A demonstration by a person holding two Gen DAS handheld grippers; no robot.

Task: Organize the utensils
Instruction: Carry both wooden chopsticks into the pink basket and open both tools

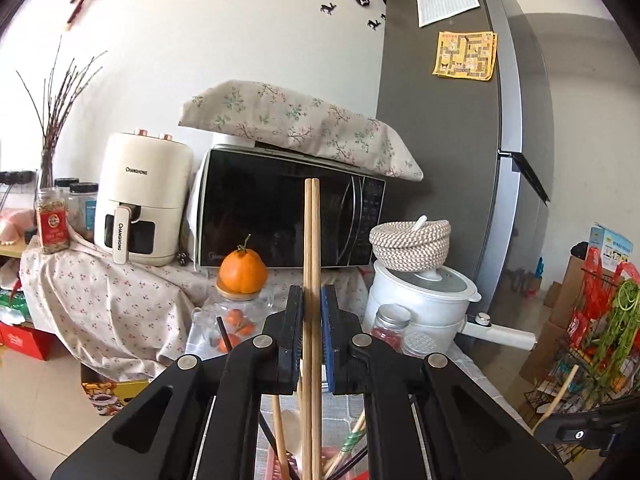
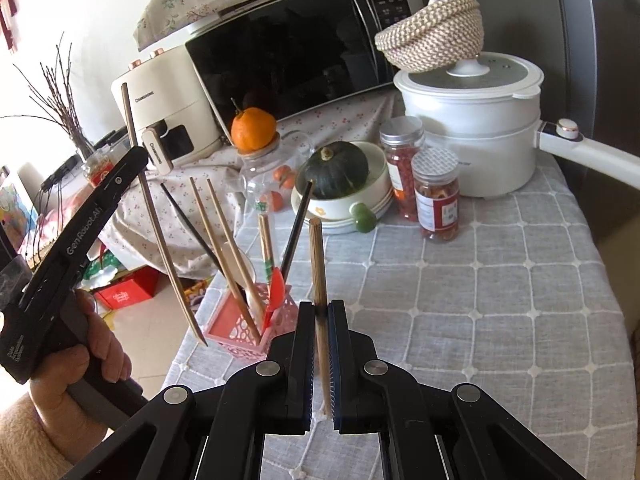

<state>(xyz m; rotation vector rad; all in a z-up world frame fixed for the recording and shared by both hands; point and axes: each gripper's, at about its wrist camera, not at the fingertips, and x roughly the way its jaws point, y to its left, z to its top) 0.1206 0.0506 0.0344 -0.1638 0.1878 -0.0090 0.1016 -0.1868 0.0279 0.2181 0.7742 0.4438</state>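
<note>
In the left wrist view my left gripper (image 1: 311, 294) is shut on a pair of light wooden chopsticks (image 1: 311, 232) that stand upright between its pads. Below it lies the pink lattice utensil holder (image 1: 276, 462) with several chopsticks and a pale spoon. The right wrist view shows my right gripper (image 2: 321, 310) shut on a single wooden chopstick (image 2: 318, 264), held nearly upright over the grey checked tablecloth (image 2: 480, 300). The pink holder (image 2: 236, 332) stands just left of it, holding several chopsticks and a red spoon (image 2: 276, 290). A hand holds the left gripper (image 2: 136, 156) at far left, above and left of the holder, with its chopsticks (image 2: 171, 268) slanting down.
At the back of the table stand a white pot (image 2: 472, 120) with a woven basket (image 2: 432, 32) on it, two jars (image 2: 436, 196), a green squash in a bowl (image 2: 336, 172) and an orange on a glass jar (image 2: 254, 128). Behind are a microwave (image 1: 288, 208), an air fryer (image 1: 140, 200) and a fridge (image 1: 448, 120).
</note>
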